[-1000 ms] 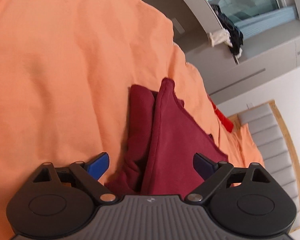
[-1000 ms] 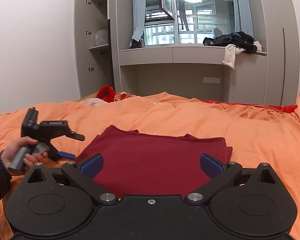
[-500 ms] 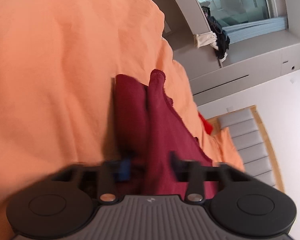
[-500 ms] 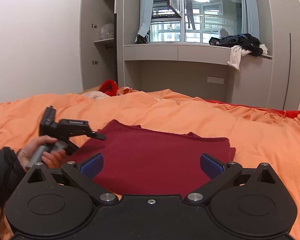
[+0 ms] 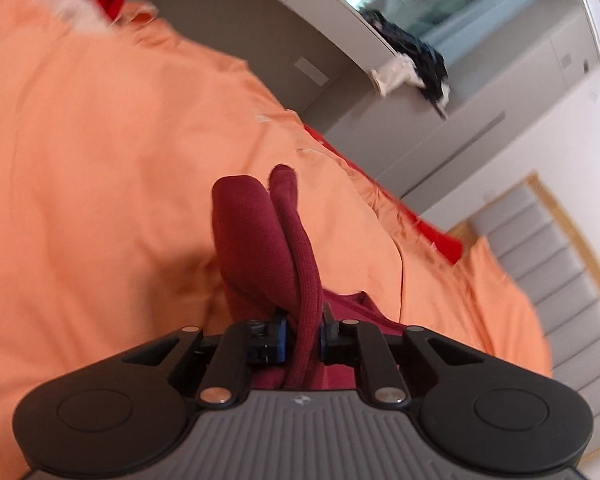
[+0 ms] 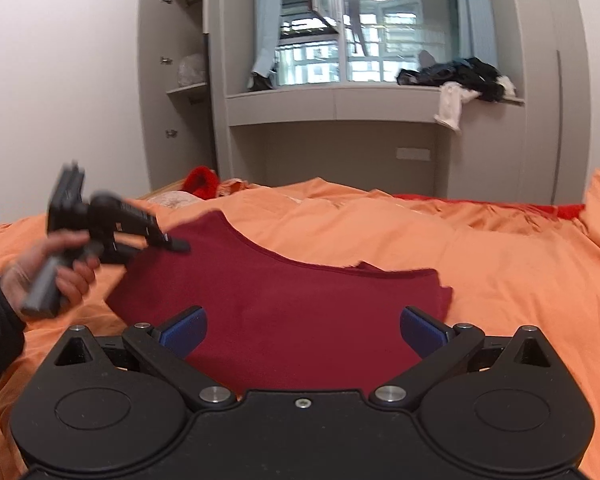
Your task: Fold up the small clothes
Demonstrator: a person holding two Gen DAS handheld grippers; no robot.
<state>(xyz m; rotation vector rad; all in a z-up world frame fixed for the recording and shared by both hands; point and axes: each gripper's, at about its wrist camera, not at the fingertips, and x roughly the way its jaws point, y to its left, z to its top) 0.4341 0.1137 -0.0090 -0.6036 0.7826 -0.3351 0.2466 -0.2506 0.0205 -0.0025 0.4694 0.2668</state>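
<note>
The left gripper is clenched on a bunched edge of the dark red knitted garment, which rises in a fold straight ahead of its blue pads. The right gripper hangs released, blue-padded fingers spread wide, just over the near edge of the same garment lying on the orange bed cover. Ahead to its left, the left gripper lifts the garment's corner off the cover. Far beyond stands a grey window ledge with a heap of dark and white clothes.
</note>
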